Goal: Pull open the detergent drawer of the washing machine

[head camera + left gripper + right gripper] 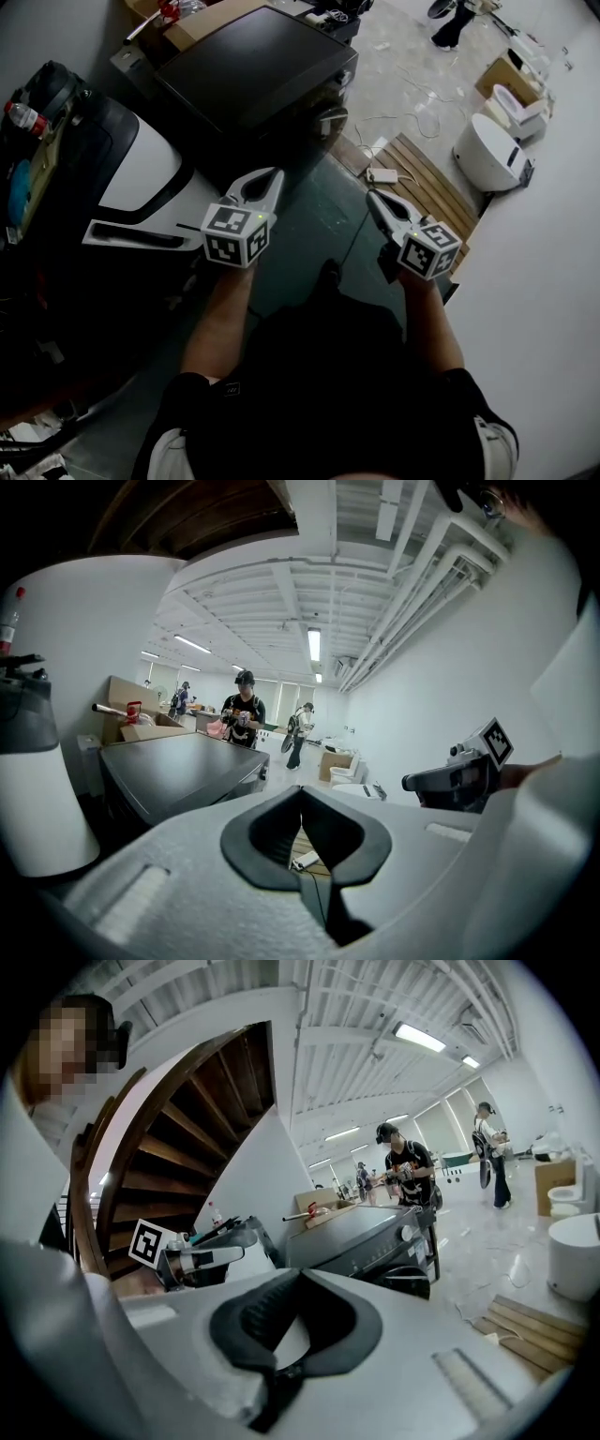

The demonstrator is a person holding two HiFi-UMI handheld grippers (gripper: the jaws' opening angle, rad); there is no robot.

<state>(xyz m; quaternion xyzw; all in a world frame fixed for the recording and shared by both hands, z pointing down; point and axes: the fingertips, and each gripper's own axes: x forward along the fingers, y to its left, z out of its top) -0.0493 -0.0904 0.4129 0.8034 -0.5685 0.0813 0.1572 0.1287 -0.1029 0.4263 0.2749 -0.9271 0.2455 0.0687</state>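
The dark grey washing machine (pixel 253 66) stands ahead of me on the floor; its front panel with a round knob (pixel 408 1234) shows in the right gripper view. I cannot pick out the detergent drawer on that panel. My left gripper (pixel 269 180) is held in the air short of the machine's near corner, shut with nothing between its jaws. My right gripper (pixel 374 201) hangs to its right over the green floor, also shut and empty. In the left gripper view the machine's flat top (pixel 178 771) lies ahead on the left.
A black-and-white appliance (pixel 131 178) stands close on the left. A wooden slat pallet (pixel 427 183) and white toilets (pixel 492 150) lie on the right. A cardboard box (pixel 197 23) sits behind the machine. People (pixel 244 714) stand farther back, and a wooden staircase (pixel 187 1147) rises nearby.
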